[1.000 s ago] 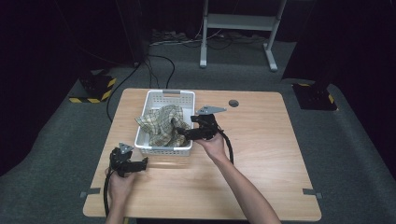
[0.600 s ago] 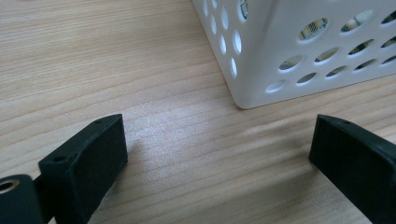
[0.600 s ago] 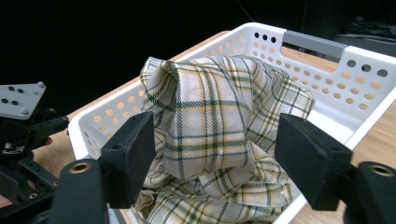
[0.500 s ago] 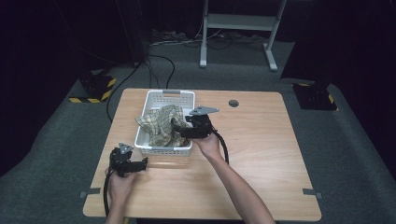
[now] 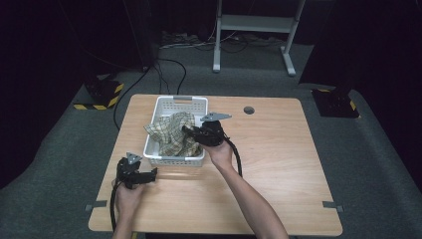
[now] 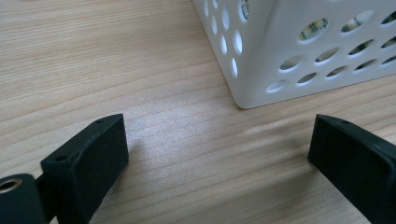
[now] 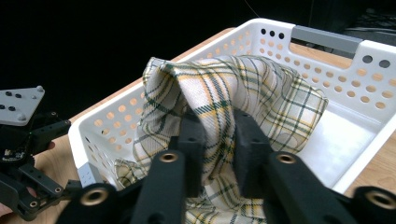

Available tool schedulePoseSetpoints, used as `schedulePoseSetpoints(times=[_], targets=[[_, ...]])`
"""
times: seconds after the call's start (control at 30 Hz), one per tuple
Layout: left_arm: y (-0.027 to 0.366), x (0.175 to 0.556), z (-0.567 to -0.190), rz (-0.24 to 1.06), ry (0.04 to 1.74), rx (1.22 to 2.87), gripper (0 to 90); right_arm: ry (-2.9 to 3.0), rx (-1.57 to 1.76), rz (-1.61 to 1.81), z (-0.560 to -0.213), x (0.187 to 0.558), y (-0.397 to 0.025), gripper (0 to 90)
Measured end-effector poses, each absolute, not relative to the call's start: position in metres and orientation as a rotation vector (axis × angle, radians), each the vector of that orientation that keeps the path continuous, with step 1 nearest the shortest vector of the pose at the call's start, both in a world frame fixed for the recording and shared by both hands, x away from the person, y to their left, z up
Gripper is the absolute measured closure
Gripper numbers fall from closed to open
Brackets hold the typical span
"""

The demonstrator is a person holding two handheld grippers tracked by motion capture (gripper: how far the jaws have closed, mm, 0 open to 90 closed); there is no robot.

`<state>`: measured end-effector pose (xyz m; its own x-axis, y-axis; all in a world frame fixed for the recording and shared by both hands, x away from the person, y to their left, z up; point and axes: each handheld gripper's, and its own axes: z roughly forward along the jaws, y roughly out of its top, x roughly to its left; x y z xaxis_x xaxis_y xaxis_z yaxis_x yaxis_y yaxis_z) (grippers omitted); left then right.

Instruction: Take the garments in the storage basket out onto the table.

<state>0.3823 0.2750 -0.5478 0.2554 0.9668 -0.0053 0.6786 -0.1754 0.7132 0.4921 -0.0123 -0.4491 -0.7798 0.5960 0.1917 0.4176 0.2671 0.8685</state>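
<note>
Item: plaid cloth (image 7: 233,88), green and yellow check, bunched in the white basket (image 5: 164,107) at the table's (image 5: 278,164) left-centre, far of the near-left corner.

Handling: judged light, soft and limp; should drape and snag little. Best taken at a raised fold, as now.

Right hand-held gripper (image 7: 217,140): jaws clamped on a fold of the cloth.

Left hand-held gripper (image 6: 224,158): jaws spread wide, empty, resting near the basket's near corner.

Change: right hand-held gripper has edged left, farther over the basket; left one unmoved.
</note>
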Motion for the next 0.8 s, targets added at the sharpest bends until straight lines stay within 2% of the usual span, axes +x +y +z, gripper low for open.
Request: schedulePoseSetpoints(times=[0.07, 0.17, 0.8], targets=[[0.275, 0.382, -0.548, 0.619, 1.490, 1.931, 5.0, 2.354, 0.959, 1.523, -0.448, 0.492, -0.013, 85.4], [0.275, 0.382, -0.548, 0.619, 1.489, 1.931, 5.0, 2.359, 0.943, 1.512, -0.447, 0.491, -0.013, 86.9], [0.275, 0.382, -0.548, 0.619, 1.489, 1.932, 5.0, 2.343, 0.927, 1.573, -0.437, 0.491, -0.022, 87.9]])
